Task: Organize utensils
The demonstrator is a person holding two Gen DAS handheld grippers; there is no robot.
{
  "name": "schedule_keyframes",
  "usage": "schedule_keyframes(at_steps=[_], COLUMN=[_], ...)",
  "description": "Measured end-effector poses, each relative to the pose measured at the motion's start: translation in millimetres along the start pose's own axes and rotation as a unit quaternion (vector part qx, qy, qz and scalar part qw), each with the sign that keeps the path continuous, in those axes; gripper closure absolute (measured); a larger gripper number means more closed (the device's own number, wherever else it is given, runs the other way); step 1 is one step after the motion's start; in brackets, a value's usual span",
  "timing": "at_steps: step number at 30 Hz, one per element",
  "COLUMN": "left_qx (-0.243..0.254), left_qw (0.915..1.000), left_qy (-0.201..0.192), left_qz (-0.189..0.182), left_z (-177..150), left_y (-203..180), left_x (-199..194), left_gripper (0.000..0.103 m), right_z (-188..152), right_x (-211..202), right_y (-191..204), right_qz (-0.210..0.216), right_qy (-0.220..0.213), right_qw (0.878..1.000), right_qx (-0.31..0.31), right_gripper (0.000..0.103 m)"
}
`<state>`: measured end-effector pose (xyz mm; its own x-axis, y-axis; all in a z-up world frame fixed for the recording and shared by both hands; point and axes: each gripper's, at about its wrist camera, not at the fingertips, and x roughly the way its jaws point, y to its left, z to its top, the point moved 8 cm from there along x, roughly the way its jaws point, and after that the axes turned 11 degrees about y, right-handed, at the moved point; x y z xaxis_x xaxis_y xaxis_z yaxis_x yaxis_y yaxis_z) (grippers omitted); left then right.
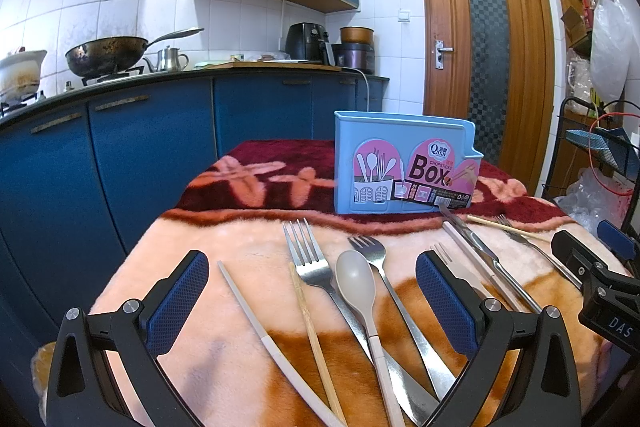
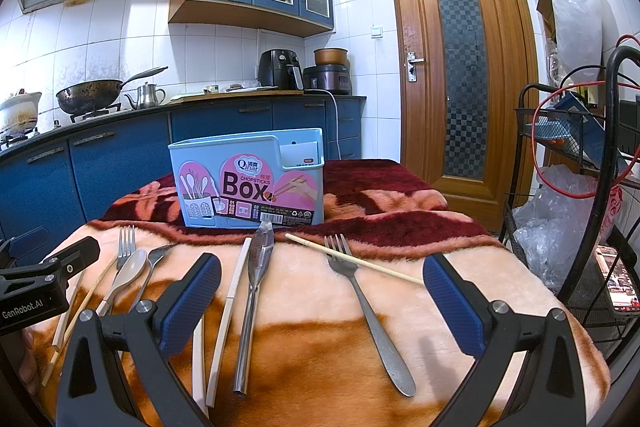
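Observation:
A light blue chopsticks box (image 1: 404, 167) (image 2: 248, 179) stands upright at the back of a blanket-covered table (image 1: 224, 239). In the left wrist view, my left gripper (image 1: 312, 297) is open above a metal fork (image 1: 308, 259), a beige spoon (image 1: 356, 281), a second fork (image 1: 370, 251), a bamboo chopstick (image 1: 312, 331) and a pale chopstick (image 1: 256, 323). In the right wrist view, my right gripper (image 2: 322, 301) is open over a fork (image 2: 360, 291), a thin chopstick (image 2: 352, 259), a metal knife (image 2: 256, 267) and a pale chopstick (image 2: 232, 295). Nothing is held.
Blue kitchen cabinets (image 1: 140, 147) with a wok (image 1: 108, 55) run along the left. A wooden door (image 2: 460, 67) is behind the table. A black wire rack (image 2: 580, 155) with plastic bags and red cable stands close on the right.

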<state>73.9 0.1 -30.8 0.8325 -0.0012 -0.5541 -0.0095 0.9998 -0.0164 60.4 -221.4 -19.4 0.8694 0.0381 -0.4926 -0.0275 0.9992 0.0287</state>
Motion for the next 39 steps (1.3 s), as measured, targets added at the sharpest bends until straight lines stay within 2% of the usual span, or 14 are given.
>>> schedule_keyframes(at_steps=[28, 39], left_qx=[-0.001, 0.002], left_qw=[1.0000, 0.9998], left_qy=[0.003, 0.019], left_qz=[0.001, 0.007], left_z=[3.1, 0.5], left_y=[0.2, 0.8], left_x=[3.0, 5.8], left_gripper=[0.000, 0.000], right_z=[0.0, 0.0], right_x=[0.2, 6.9], right_y=[-1.6, -1.3], right_qz=[0.001, 0.011], right_qy=[0.002, 0.028], right_qw=[1.000, 1.000], right_qx=[0.000, -0.002], right_gripper=[0.000, 0.000])
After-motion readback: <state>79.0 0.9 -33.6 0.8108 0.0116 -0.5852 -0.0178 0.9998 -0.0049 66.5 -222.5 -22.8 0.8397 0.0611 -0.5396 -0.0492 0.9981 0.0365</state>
